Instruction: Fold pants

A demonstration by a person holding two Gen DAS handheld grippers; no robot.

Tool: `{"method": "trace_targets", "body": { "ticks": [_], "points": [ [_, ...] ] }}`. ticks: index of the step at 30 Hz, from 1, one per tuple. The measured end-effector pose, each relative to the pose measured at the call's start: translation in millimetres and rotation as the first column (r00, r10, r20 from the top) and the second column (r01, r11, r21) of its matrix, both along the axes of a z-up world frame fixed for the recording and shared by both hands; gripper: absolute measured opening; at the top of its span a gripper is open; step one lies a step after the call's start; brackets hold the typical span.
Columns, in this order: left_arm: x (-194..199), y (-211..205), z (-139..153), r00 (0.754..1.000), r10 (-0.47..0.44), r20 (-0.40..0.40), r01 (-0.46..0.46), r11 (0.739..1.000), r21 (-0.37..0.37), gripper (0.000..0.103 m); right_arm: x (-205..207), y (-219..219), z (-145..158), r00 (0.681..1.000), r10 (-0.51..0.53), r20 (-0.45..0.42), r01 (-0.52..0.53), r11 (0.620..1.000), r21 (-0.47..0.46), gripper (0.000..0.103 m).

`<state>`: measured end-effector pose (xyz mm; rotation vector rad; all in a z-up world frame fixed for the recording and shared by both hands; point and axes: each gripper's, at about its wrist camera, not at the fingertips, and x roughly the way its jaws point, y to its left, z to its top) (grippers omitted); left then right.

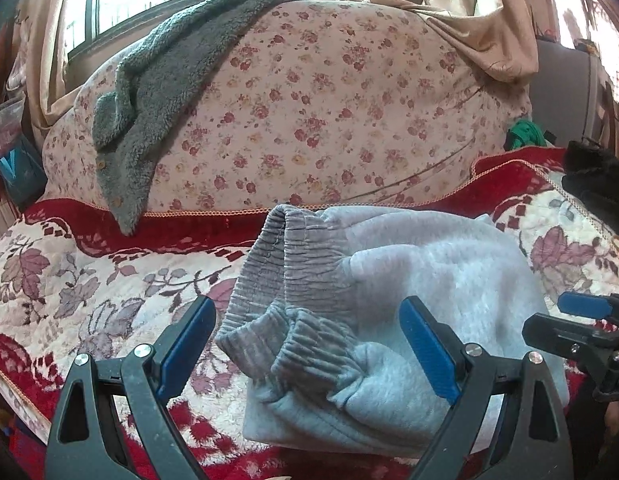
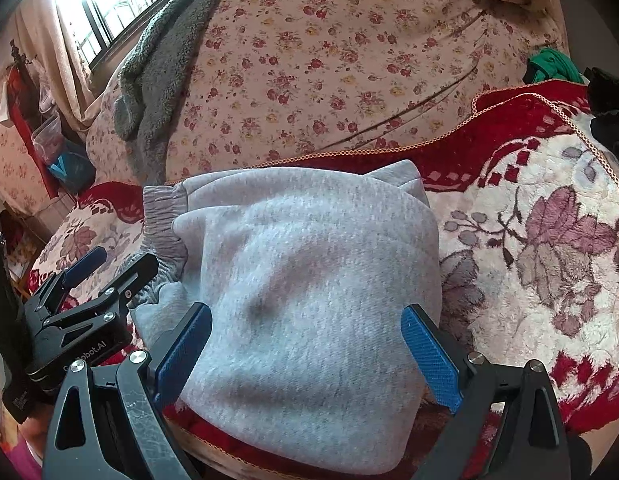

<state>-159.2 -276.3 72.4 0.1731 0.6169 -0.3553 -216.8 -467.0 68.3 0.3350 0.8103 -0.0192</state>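
Note:
Light grey sweatpants [image 1: 409, 292] lie folded in a compact bundle on the red and cream floral blanket [image 1: 69, 280]. The ribbed waistband and cuffs [image 1: 293, 280] are stacked at the bundle's left end. My left gripper [image 1: 307, 316] is open, its blue pads either side of the cuffs, holding nothing. My right gripper [image 2: 305, 328] is open over the bundle's smooth near part [image 2: 309, 280], holding nothing. The right gripper shows at the right edge of the left wrist view [image 1: 589, 320]; the left gripper shows at the left of the right wrist view [image 2: 105, 264].
A large rose-print bedding roll [image 1: 329, 120] stands behind the blanket with a grey fleece garment [image 1: 161, 80] draped on it. A green cloth [image 1: 525, 132] and a black item [image 1: 593, 184] lie at the far right. A window and curtains are behind.

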Motion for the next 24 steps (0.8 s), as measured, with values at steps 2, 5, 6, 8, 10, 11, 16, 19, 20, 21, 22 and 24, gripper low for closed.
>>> {"method": "trace_targets", "body": {
  "ticks": [2,5,6,8,10,11,16,19,20,21,22,24],
  "points": [
    [0.7,1.0,0.5,1.000,0.004,-0.003,-0.004,1.000,-0.005,0.093,0.6,-0.1,-0.2,1.000,0.003,-0.004,-0.003,1.000,-0.002,0.098],
    [1.2,1.9,0.6,1.000,0.003,-0.003,-0.003,1.000,-0.004,0.093,0.5,-0.2,-0.6,1.000,0.006,-0.006,-0.006,1.000,-0.003,0.098],
    [1.1,1.9,0.6,1.000,0.002,-0.003,-0.002,1.000,-0.005,0.093,0.8,0.0,-0.8,1.000,0.007,-0.008,-0.007,1.000,-0.004,0.098],
    [1.3,1.5,0.7,1.000,0.002,-0.002,-0.002,1.000,-0.005,0.093,0.9,1.4,-1.1,1.000,0.012,-0.010,-0.012,1.000,-0.005,0.098],
    [2.6,2.7,0.9,1.000,0.001,-0.003,-0.001,1.000,-0.006,0.093,2.2,2.7,-1.2,1.000,0.014,-0.011,-0.014,1.000,-0.007,0.098],
    [1.9,2.4,0.6,1.000,0.001,-0.005,-0.002,1.000,-0.007,0.093,2.4,3.3,-1.1,1.000,0.015,-0.011,-0.016,1.000,-0.008,0.098],
    [2.4,2.1,0.4,1.000,-0.001,-0.006,0.001,1.000,-0.008,0.093,2.7,4.3,-1.5,1.000,0.014,-0.014,-0.014,1.000,-0.009,0.098],
    [2.6,0.5,-0.1,1.000,-0.004,-0.006,0.004,1.000,-0.007,0.093,3.4,3.7,-2.5,1.000,0.012,-0.017,-0.012,1.000,-0.009,0.098],
    [2.7,-0.4,-0.5,1.000,-0.006,-0.007,0.006,1.000,-0.006,0.093,3.5,3.7,-2.9,1.000,0.012,-0.019,-0.012,1.000,-0.009,0.098],
    [2.7,-1.3,-0.8,1.000,-0.008,-0.008,0.008,1.000,-0.004,0.093,3.7,3.7,-3.4,1.000,0.012,-0.021,-0.012,1.000,-0.009,0.098],
    [2.5,-2.3,-1.1,1.000,-0.010,-0.010,0.010,1.000,-0.004,0.093,3.8,3.4,-3.7,1.000,0.012,-0.022,-0.012,1.000,-0.009,0.098],
    [2.2,-3.6,-1.4,1.000,-0.014,-0.011,0.014,1.000,-0.002,0.093,3.9,2.8,-4.1,1.000,0.012,-0.023,-0.012,1.000,-0.009,0.098]
  ]
}}
